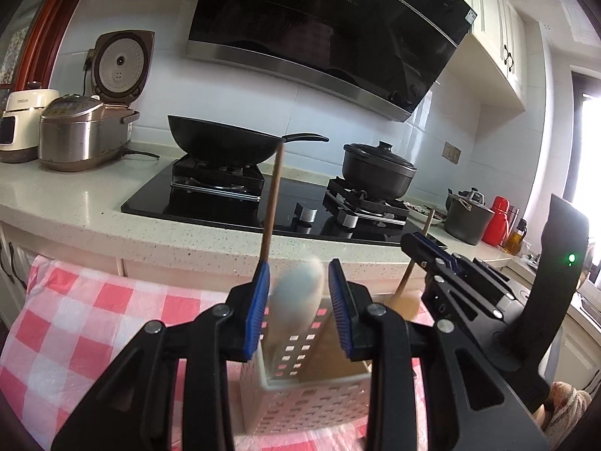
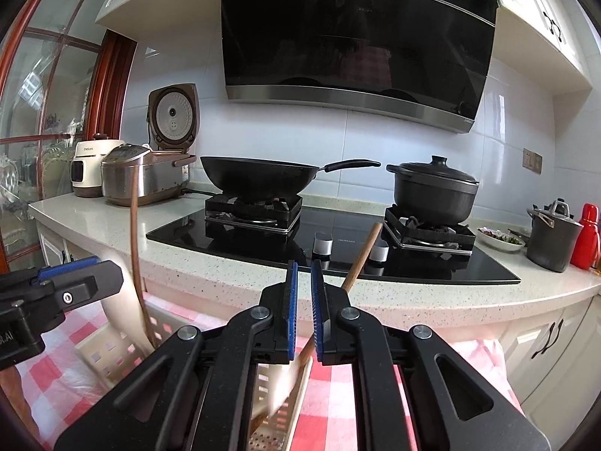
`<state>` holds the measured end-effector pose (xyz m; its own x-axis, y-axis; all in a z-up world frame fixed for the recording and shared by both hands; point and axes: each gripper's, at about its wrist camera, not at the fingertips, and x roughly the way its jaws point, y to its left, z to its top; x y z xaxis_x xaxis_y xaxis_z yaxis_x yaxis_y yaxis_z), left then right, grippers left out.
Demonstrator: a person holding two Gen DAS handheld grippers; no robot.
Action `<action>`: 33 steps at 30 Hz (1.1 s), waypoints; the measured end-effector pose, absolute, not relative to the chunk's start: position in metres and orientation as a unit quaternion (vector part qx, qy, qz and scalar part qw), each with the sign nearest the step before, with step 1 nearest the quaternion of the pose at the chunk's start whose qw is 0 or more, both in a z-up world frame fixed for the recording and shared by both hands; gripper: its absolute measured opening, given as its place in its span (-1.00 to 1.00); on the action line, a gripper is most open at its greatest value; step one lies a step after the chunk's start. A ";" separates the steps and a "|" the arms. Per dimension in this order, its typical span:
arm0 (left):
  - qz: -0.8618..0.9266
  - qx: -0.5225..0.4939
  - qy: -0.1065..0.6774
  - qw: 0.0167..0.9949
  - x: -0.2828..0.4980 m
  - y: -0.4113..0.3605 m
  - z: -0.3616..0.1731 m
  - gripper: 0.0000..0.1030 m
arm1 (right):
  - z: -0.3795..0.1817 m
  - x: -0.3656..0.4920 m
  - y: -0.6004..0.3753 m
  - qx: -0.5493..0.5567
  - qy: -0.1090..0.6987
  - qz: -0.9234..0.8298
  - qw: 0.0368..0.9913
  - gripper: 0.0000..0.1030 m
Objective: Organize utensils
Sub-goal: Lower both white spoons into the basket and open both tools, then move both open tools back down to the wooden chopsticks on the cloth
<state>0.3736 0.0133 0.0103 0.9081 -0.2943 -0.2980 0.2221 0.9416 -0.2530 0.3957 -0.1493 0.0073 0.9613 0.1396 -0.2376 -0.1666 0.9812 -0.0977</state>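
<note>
My left gripper (image 1: 298, 300) is shut on a pale, blurred utensil (image 1: 300, 293), with the blue pads against both of its sides. It hangs just over a cream perforated holder (image 1: 300, 391) on a red-checked cloth (image 1: 94, 319). Behind the left pad a thin brown handle (image 1: 272, 203) rises up; its lower end stands in the holder (image 2: 109, 353). My right gripper (image 2: 305, 308), seen at the right in the left wrist view (image 1: 424, 251), is shut on a wooden spatula (image 2: 360, 259), with a narrow gap between the pads. The spatula's pale blade reaches down into the holder.
Beyond the cloth runs a speckled counter edge (image 1: 188, 240) with a black hob (image 2: 338, 240). On the hob stand a wok (image 1: 221, 143) and a lidded pot (image 1: 379, 169). Rice cookers (image 1: 75, 135) sit at the left, a grey pot and a red flask (image 2: 586, 236) at the right.
</note>
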 end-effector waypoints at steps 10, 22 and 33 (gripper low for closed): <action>-0.086 -0.129 0.174 0.972 0.314 0.039 -0.006 0.47 | 0.012 0.330 -0.170 -0.037 0.120 0.081 0.989 -0.07; -0.037 -0.115 0.276 0.954 0.222 0.050 -0.076 0.84 | -0.056 0.232 -0.179 -0.021 0.274 0.089 0.957 0.13; -0.046 -0.097 0.321 0.941 0.197 0.037 -0.102 0.84 | -0.101 0.211 -0.193 0.002 0.365 0.086 0.927 -0.05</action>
